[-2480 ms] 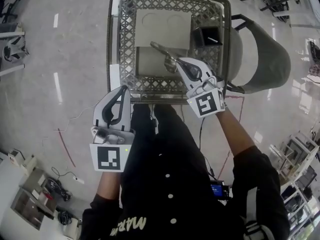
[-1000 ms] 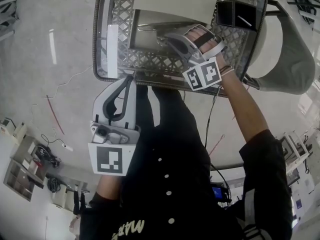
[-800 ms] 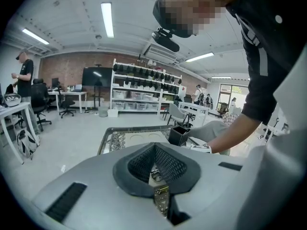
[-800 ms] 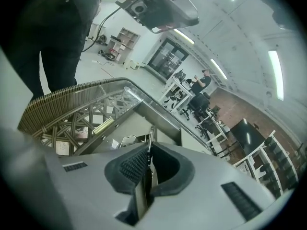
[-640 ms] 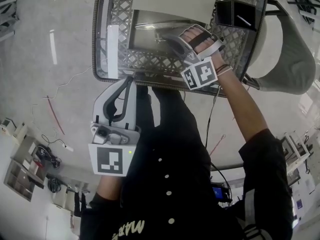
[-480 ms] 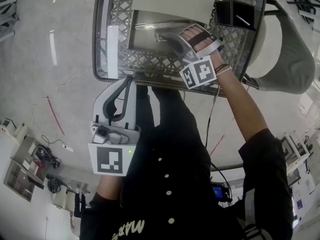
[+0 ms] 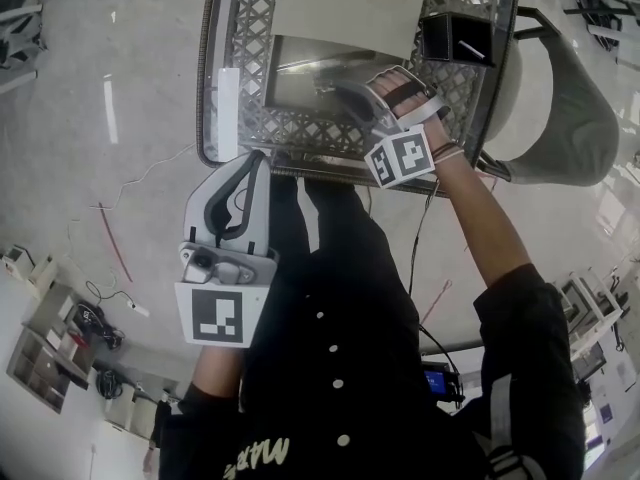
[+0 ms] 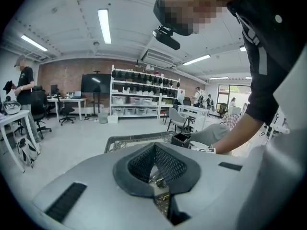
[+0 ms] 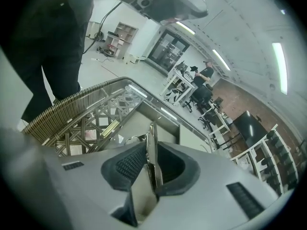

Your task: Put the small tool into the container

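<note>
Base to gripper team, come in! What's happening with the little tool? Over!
Right gripper shut on the metal tool, its tip over the metal tray. Left gripper shut, empty, held back by the body. Nothing seen blocking the tray.

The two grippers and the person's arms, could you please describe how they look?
The left gripper and right gripper are light grey shells with dark meshed pads. Each carries a white cube with black square markers. The person wears a black short-sleeved top with white buttons.
</note>
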